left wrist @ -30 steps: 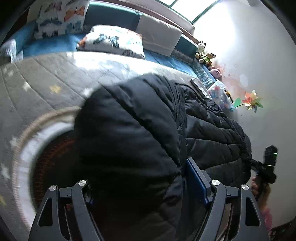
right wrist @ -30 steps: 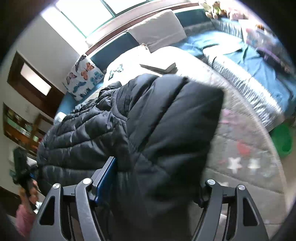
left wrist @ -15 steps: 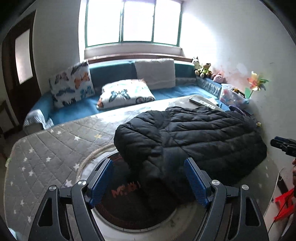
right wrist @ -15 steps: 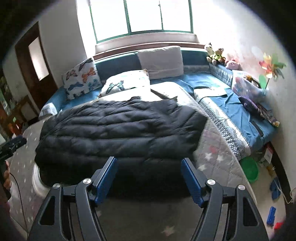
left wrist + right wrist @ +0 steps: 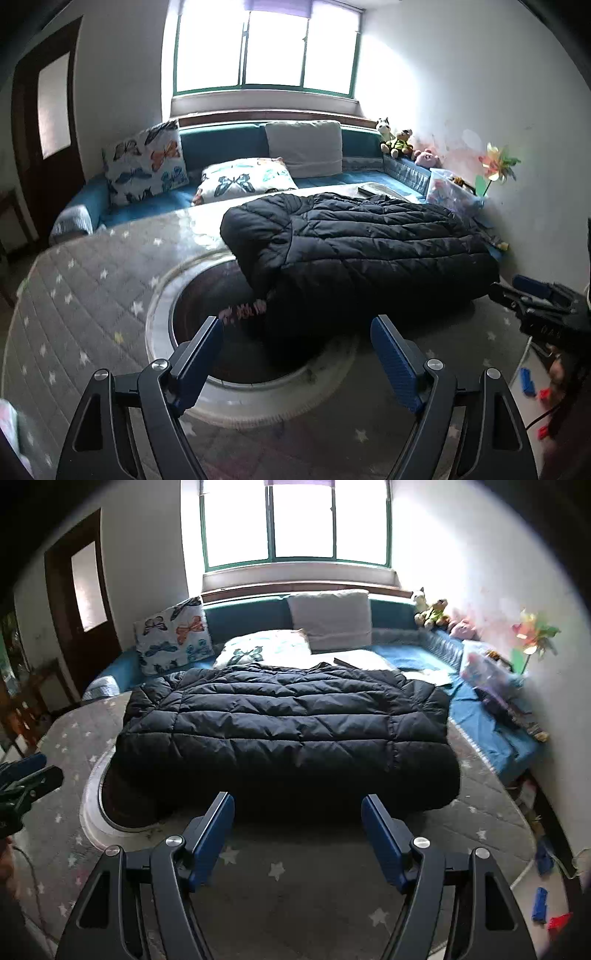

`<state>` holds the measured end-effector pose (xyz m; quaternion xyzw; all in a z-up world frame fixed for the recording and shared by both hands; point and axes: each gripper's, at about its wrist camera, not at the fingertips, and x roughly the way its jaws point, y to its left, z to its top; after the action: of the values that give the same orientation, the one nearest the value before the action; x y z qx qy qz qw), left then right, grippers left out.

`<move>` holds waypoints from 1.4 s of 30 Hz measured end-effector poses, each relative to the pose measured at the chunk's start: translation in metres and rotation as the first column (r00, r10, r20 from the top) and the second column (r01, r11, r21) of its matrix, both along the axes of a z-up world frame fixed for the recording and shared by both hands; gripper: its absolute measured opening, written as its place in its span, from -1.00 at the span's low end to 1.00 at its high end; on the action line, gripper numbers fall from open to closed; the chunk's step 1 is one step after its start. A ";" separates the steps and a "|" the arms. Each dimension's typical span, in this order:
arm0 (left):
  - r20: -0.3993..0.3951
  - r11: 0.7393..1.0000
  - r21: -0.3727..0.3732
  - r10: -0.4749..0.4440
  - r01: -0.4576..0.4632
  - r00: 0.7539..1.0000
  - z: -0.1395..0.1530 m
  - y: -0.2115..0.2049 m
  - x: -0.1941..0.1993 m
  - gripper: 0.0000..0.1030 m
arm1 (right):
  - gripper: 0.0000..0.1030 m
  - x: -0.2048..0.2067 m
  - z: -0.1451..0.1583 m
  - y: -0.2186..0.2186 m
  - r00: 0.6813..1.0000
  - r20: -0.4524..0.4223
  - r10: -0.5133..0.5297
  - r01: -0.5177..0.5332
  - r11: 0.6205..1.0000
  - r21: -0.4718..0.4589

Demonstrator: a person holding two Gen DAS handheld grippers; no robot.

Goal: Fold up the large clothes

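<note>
A black quilted puffer jacket point(image 5: 354, 251) lies folded in a wide bundle on the grey star-patterned mat point(image 5: 85, 295); in the right wrist view the puffer jacket point(image 5: 288, 734) fills the middle. My left gripper point(image 5: 297, 332) is open and empty, back from the jacket's near left corner. My right gripper point(image 5: 297, 808) is open and empty too, just short of the jacket's near edge. Each gripper shows at the edge of the other's view: the right gripper point(image 5: 532, 295) and the left gripper point(image 5: 26, 771).
A round white-rimmed ring with a dark centre point(image 5: 177, 295) on the mat lies partly under the jacket. Behind are a blue couch point(image 5: 221, 147) with butterfly cushions point(image 5: 147, 162), plush toys point(image 5: 397, 142), a pinwheel point(image 5: 496, 166), a window and a dark door point(image 5: 44, 118). Small toys point(image 5: 539, 902) lie on the floor at right.
A second ago both grippers had the jacket's fabric between their fingers. Both have let go and drawn back and up; the jacket now lies folded on the mat.
</note>
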<state>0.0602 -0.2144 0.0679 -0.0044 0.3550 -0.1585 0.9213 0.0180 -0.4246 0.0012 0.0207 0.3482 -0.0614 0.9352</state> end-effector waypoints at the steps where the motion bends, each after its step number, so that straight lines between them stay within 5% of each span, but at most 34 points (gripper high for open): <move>1: -0.002 1.000 -0.007 0.007 -0.007 1.000 0.000 0.003 -0.004 0.70 | 0.52 -0.003 0.000 0.002 1.000 0.007 -0.006 0.006 1.000 -0.002; 14: 0.017 1.000 0.007 0.019 -0.020 1.000 0.006 0.003 -0.042 0.70 | 0.52 -0.030 0.004 0.026 0.999 0.040 -0.010 0.010 1.000 0.000; 42: 0.018 1.000 0.015 0.008 -0.008 1.000 0.007 -0.002 -0.046 0.70 | 0.52 -0.035 0.005 0.031 0.999 0.042 -0.002 0.003 1.000 -0.015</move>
<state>0.0144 -0.2160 0.0748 0.0025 0.3480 -0.1520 0.9251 -0.0165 -0.3939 0.0062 0.0156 0.3278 -0.0645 0.9424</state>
